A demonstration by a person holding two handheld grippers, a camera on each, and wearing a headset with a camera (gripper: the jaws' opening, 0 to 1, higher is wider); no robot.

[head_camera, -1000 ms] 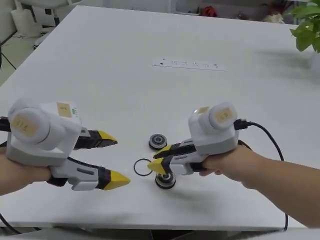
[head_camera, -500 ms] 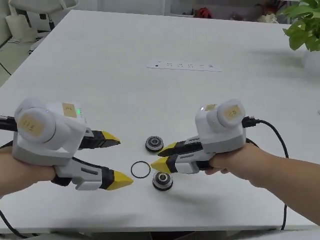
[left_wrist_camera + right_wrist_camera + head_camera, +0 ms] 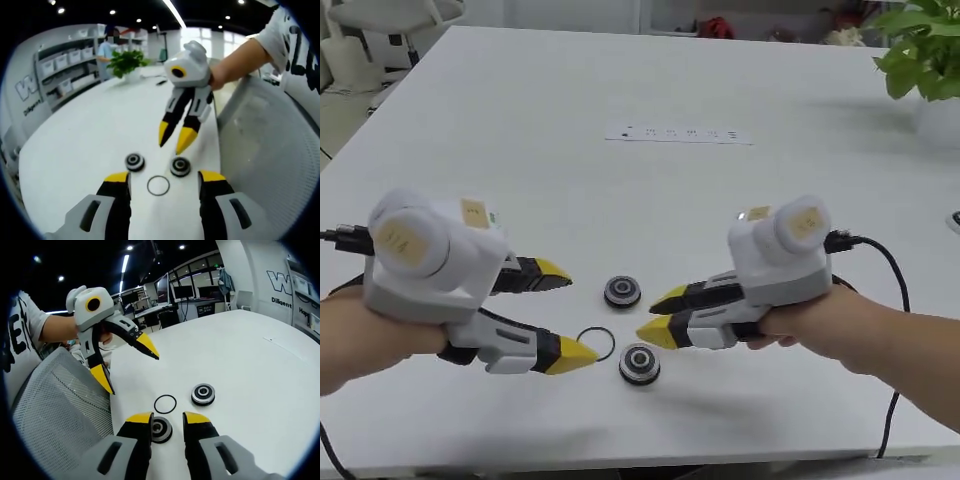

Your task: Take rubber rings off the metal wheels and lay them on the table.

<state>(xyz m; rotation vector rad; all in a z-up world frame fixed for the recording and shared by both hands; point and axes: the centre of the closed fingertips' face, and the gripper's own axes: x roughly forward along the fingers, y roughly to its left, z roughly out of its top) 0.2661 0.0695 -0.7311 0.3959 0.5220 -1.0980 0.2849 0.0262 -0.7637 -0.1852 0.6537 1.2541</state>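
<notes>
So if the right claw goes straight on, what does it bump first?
Most likely the nearer metal wheel, just ahead between the tips of the right claw. The loose rubber ring lies past it. The claw's height over the table is unclear, so it might skim over.

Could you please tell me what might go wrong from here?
The loose rubber ring lies right beside the open left gripper; a sweep could knock it off the table. The right gripper, narrowly open close to the nearer wheel, might nudge it instead of gripping.
</notes>
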